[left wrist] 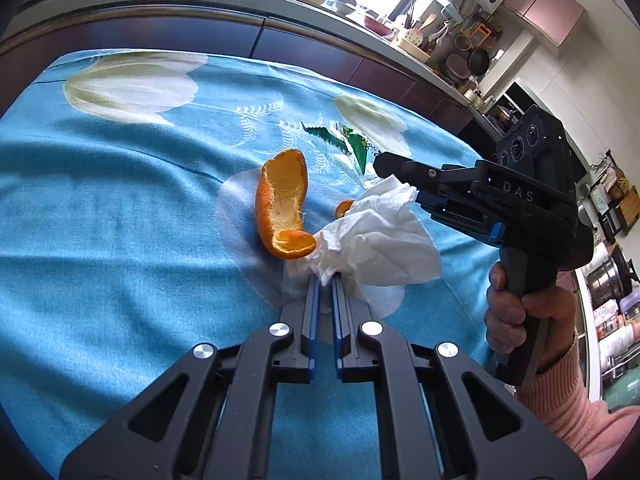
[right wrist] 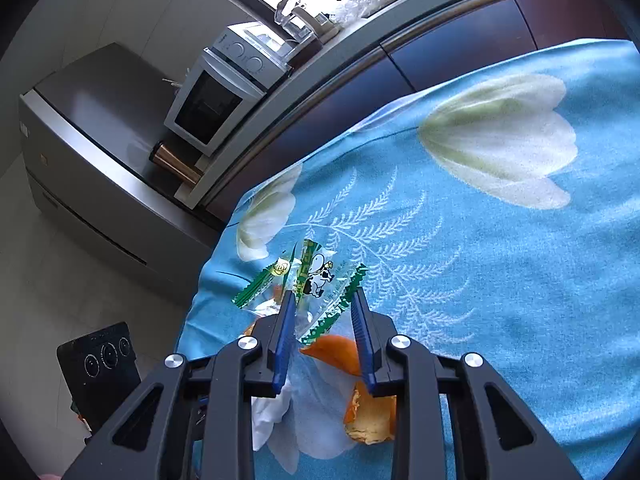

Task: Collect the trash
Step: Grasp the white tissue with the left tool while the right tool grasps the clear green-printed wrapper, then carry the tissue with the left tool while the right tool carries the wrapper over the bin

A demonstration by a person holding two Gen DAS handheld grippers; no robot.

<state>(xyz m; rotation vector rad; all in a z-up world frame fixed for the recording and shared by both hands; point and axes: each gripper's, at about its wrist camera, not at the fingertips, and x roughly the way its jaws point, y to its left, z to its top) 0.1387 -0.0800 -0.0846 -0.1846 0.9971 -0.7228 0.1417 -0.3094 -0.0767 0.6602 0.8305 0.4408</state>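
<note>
A crumpled white tissue (left wrist: 380, 236) lies on the blue flowered tablecloth (left wrist: 120, 208). My left gripper (left wrist: 326, 280) is shut on its near corner. A large orange peel (left wrist: 282, 204) lies just left of the tissue, and a small peel piece (left wrist: 343, 208) shows behind it. A clear and green candy wrapper (right wrist: 316, 280) lies further back; it also shows in the left wrist view (left wrist: 352, 146). My right gripper (right wrist: 324, 300) is open over the wrapper, one finger on each side of it. The peel (right wrist: 340, 354) and tissue (right wrist: 268, 412) show beneath it.
A dark purple cabinet with a grey counter (left wrist: 248, 0) runs along the table's far side, crowded with kitchenware. A microwave (right wrist: 216, 96) and a grey appliance (right wrist: 100, 152) stand past the table's left end. The tablecloth edge (right wrist: 208, 280) drops near the wrapper.
</note>
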